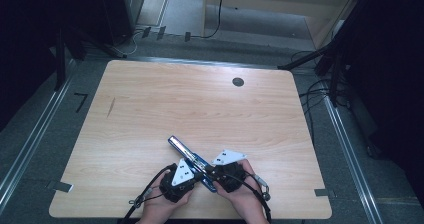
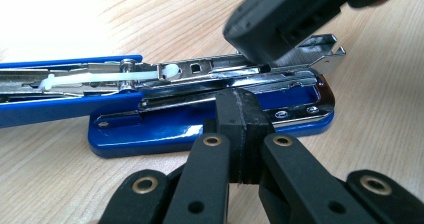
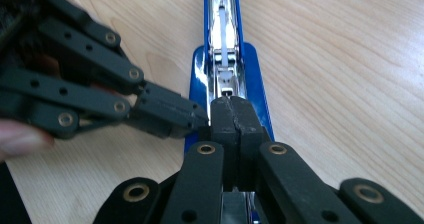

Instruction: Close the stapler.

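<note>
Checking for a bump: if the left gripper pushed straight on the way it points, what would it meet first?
Probably the blue stapler: the shut left gripper sits right against its side, though actual contact is unclear.

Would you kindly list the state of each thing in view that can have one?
Blue metal stapler: lying on the wooden table, opened out flat, magazine exposed.
Left hand-held gripper: shut, tips at the stapler's side.
Right hand-held gripper: shut, tips over the stapler's end.
</note>
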A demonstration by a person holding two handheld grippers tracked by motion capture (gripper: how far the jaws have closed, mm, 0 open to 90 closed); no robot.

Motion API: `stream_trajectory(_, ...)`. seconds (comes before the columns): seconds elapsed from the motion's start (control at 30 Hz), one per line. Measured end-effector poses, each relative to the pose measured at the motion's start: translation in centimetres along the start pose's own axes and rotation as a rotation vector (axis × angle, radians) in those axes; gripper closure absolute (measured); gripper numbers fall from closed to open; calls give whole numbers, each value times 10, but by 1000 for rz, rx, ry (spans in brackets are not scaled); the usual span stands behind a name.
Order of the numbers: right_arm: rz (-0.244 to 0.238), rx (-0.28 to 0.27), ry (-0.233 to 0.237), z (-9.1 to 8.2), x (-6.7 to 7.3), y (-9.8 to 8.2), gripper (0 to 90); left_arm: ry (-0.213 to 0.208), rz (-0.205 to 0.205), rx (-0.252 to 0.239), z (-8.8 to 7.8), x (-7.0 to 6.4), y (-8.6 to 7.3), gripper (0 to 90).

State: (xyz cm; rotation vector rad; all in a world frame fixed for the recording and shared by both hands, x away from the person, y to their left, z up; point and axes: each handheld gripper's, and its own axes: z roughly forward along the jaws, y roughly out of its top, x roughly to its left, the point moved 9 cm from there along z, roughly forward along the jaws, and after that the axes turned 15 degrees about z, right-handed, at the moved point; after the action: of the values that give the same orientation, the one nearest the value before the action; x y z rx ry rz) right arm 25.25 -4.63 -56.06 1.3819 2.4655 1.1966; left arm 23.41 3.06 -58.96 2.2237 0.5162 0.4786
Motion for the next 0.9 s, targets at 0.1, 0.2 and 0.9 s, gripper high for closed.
stream_trajectory(0.1,2,-2,0,0,1,4,900,-4,-10,0,0,1,0,900)
stream_trajectory(0.2,-3,-11,6,2,2,9,900,3,-14,-3,-1,2,-1,900)
stream_trajectory(0.9,-28,-39,31,18,17,48,900,140,-107,32,-27,64,-29,900)
